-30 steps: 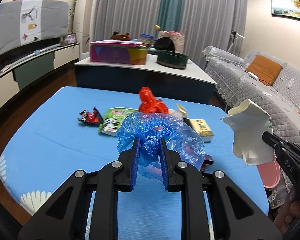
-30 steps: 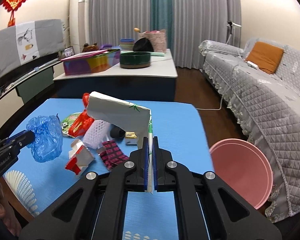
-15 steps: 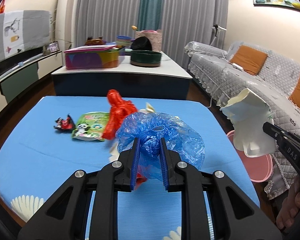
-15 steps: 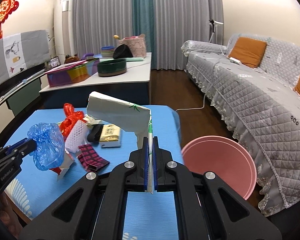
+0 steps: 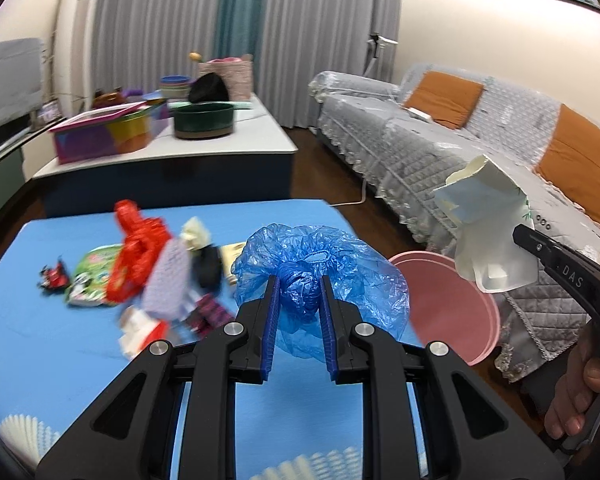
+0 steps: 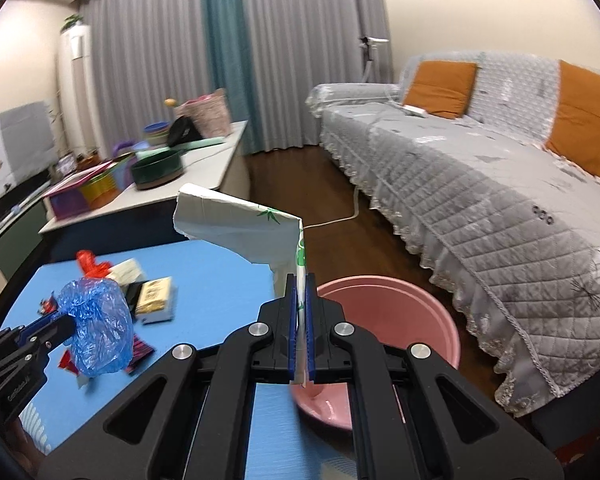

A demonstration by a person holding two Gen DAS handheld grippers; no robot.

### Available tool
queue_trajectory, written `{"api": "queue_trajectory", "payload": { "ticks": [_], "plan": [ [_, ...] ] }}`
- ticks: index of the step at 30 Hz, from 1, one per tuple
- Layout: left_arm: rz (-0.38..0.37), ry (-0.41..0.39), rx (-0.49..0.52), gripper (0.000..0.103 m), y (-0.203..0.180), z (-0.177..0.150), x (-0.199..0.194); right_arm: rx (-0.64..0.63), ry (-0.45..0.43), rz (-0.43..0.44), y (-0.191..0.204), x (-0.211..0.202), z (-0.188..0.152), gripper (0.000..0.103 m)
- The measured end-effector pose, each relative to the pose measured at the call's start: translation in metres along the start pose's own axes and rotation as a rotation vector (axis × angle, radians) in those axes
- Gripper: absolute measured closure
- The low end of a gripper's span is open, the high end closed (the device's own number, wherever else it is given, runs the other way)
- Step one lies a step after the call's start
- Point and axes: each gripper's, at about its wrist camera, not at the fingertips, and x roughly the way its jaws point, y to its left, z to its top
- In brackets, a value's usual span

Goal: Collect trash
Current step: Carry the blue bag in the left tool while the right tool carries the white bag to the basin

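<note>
I am gripping a blue bag [image 5: 320, 276] in the left tongs [image 5: 299, 312] and a white wrapper [image 6: 244, 224] in the right tongs [image 6: 299, 334], over the blue worktop [image 5: 60, 344] near the grey sofa [image 6: 480, 208].

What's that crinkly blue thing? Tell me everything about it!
It is a thin blue plastic bag, see-through and wrinkly, bunched into a puffy ball. The left gripper pinches its scrunched middle between two blue pads and holds it in the air above the blue table. Nothing else touches it.
</note>
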Motion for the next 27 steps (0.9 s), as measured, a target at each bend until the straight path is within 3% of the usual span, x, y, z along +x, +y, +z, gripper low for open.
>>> {"api": "queue_trajectory", "payload": {
  "ticks": [12,27],
  "plan": [
    [-0.101,0.026,0.087,0.084,-0.064,0.018,0.051,0.095,0.021,-0.089,-0.069,0.015,0.019,0.099],
    [-0.203,0.107,0.155,0.084,-0.114,0.012,0.116,0.154,0.094,-0.114,-0.098,0.05,0.023,0.099]
  ]
}}
